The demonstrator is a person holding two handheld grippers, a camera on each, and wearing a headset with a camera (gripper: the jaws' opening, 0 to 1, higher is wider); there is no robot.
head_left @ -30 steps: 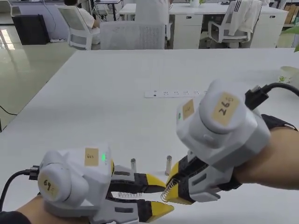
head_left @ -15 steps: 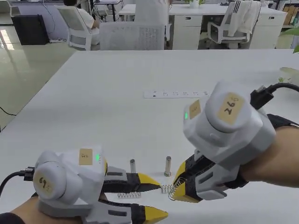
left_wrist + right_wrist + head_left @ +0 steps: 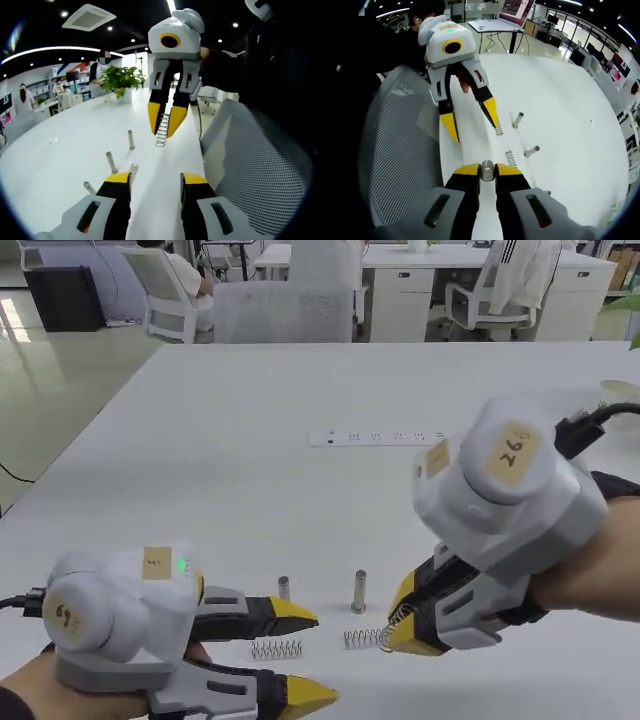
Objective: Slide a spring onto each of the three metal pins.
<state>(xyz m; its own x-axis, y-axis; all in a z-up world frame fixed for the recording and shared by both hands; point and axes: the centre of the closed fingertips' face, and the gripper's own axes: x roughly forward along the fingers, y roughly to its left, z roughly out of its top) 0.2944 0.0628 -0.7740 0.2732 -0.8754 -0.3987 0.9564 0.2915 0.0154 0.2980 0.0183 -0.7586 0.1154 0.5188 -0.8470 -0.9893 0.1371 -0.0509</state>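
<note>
Two short metal pins (image 3: 284,588) (image 3: 360,592) stand upright on the white table (image 3: 300,500). The left gripper view has three pins (image 3: 131,140) (image 3: 111,162) (image 3: 88,188) in a row. My right gripper (image 3: 398,630) is shut on a spring (image 3: 396,617) just right of the pins, low over the table; its own view looks down the end of that spring (image 3: 488,171). Two loose springs (image 3: 277,648) (image 3: 362,638) lie in front of the pins. My left gripper (image 3: 305,657) stands open at the near left, its jaws either side of the left loose spring.
A white power strip (image 3: 375,440) lies across the middle of the table. Office chairs (image 3: 285,315) and desks stand beyond the far edge. A mesh chair back (image 3: 250,170) is close behind the near edge. A potted plant (image 3: 120,80) stands at the table's end.
The two grippers have drawn apart: the left one back to the left, the right one to the right with its spring. A second loose spring now lies uncovered by the right jaws.
</note>
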